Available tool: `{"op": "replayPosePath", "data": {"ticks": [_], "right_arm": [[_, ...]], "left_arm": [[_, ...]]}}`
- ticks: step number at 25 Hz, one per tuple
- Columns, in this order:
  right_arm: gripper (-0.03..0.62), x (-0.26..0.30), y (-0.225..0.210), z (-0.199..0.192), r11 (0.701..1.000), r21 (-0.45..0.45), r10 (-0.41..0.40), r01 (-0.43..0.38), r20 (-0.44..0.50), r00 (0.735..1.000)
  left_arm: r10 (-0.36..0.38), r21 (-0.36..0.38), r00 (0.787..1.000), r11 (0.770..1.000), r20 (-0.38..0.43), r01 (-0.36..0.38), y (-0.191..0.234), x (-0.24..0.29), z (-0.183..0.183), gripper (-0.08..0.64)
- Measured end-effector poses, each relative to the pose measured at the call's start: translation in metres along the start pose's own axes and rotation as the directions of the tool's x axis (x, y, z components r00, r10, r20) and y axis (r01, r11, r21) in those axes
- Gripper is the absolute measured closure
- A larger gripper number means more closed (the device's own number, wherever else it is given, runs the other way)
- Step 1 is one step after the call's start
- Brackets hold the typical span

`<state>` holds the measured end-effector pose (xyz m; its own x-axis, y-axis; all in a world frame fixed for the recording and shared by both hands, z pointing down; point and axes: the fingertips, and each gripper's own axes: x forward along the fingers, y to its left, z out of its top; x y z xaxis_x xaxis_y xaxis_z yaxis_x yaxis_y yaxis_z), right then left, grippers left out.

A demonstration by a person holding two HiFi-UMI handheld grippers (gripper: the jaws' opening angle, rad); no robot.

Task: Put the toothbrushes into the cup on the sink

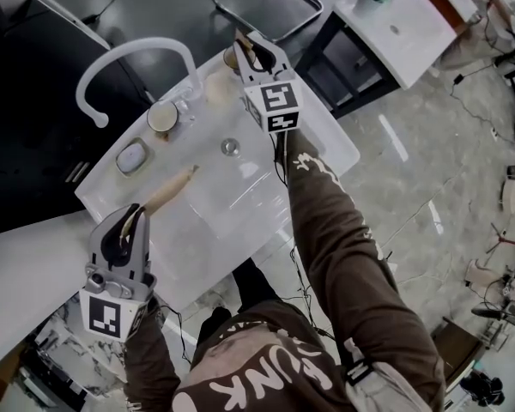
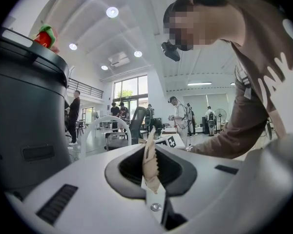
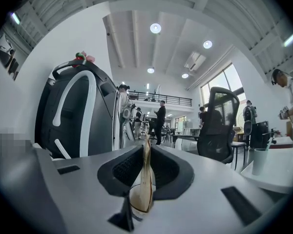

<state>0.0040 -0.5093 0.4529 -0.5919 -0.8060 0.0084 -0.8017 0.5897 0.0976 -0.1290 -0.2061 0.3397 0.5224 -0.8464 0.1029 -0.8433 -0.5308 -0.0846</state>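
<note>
Left fingers [image 2: 162,165] pressed together on a pale wooden toothbrush [image 2: 150,162] – it's pinched at the handle, and the rest pokes out past the fingertips. In the head view, the left gripper [image 1: 130,221] sits at the front-left corner of the sink [image 1: 326,136], partly over the white worktop [image 1: 34,256]. Its toothbrush [image 1: 167,191] lies near flat, angled up and right across the basin edge.

Right fingers [image 3: 162,167] are likewise clamped on a thin pale strip [image 3: 146,172], seen edge-on. I read it as the second toothbrush. There's an amber loop low between the fingers and I can't tell what it is. The right gripper [image 1: 251,50] is at the back edge of the sink, right of the tap [image 1: 137,54].

The cup [image 1: 163,118] stands on the back ledge by the tap base, between the two grippers and apart from both. No brush shows in it from here.

Step, as I judge it: both brushes are picked and carry-to-cup is under way, with nothing dropped in yet.

Next move needs:
- one gripper at a time over the cup mouth – there's not much room for two
- brush tipped from flat to near upright, lower end inside the rim before release
- a clear path past the tap arc on the way in
</note>
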Motion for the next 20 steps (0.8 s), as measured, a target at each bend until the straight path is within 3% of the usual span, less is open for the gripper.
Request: {"op": "replayPosePath", "data": {"ticks": [9, 13, 20], "right_arm": [[0.521, -0.001, -0.006, -0.005, 1.0, 0.017, -0.024, 0.024, 0.016, 1.0], [0.407, -0.003, -0.002, 0.004, 1.0, 0.009, -0.001, 0.001, 0.031, 1.0], [0.333, -0.018, 0.01, 0.028, 0.999, -0.031, 0.032, -0.03, 0.064, 0.997]], "left_arm": [[0.005, -0.005, 1.0, 1.0, 0.002, -0.005, 0.001, 0.0, -0.001, 0.532], [0.002, -0.003, 1.0, 1.0, 0.009, -0.002, 0.003, 0.0, 0.002, 0.532], [0.004, 0.007, 1.0, 1.0, 0.022, -0.004, 0.004, -0.001, 0.007, 0.532]]}}
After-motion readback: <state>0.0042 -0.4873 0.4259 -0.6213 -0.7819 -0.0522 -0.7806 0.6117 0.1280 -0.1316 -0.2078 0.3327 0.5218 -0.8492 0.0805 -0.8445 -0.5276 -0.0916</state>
